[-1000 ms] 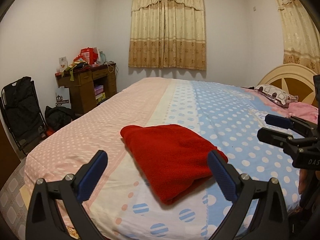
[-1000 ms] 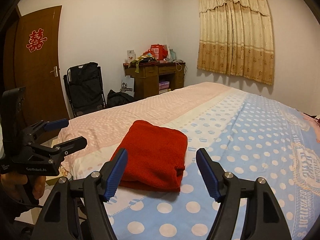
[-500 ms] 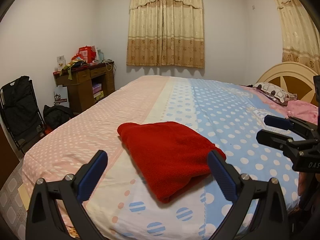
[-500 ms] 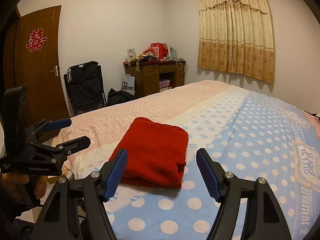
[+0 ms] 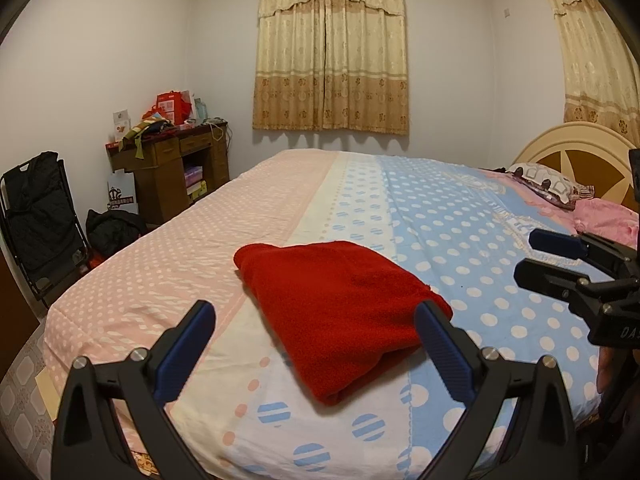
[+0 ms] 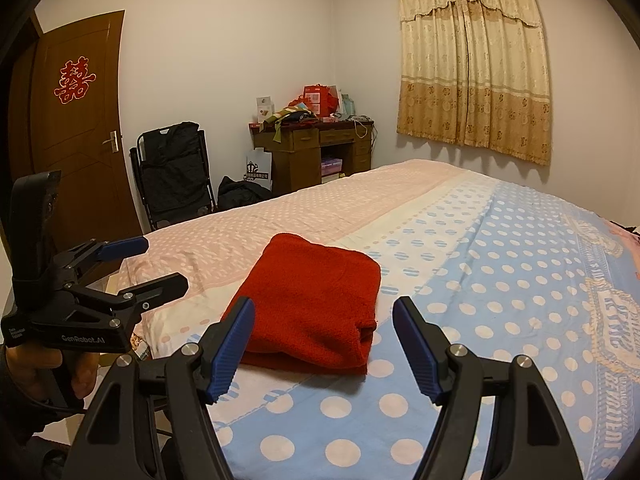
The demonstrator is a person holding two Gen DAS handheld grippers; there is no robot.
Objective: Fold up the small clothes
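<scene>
My left tool (image 5: 314,338) is spread wide with nothing between its blue pads (image 5: 185,354), and it hangs above the near edge of the bed (image 5: 440,216) without touching anything. Just ahead of it, between the two fingers as that camera sees them, lies the red garment (image 5: 340,308), folded into a thick rectangle and resting flat on the bed cover. Its near corner shows the stacked layers of the fold.

My right tool (image 6: 322,346) is spread open too, also empty, held above the bed on the other side of the garment (image 6: 316,304). From there the folded piece sits just beyond and slightly left of the tool's gap, with its folded edge facing me. Each tool shows in the other's view: the left tool (image 6: 132,268) far to the left of my right one, and the right tool (image 5: 556,258) far to the right of my left one, both off to the sides of the garment and apart from it.

The garment lies where the pink dotted part of the cover meets the white stripe and the blue dotted part. Farther ahead, past the far side of the bed, stands a cluttered wooden desk (image 6: 316,152) against the wall, with a black folding chair (image 6: 174,176) to its left and a brown door (image 6: 76,120) beyond that. Closed curtains (image 5: 330,56) hang on the far wall. Off to the right of my left tool, a pillow (image 5: 548,182) rests by the headboard (image 5: 576,152).
</scene>
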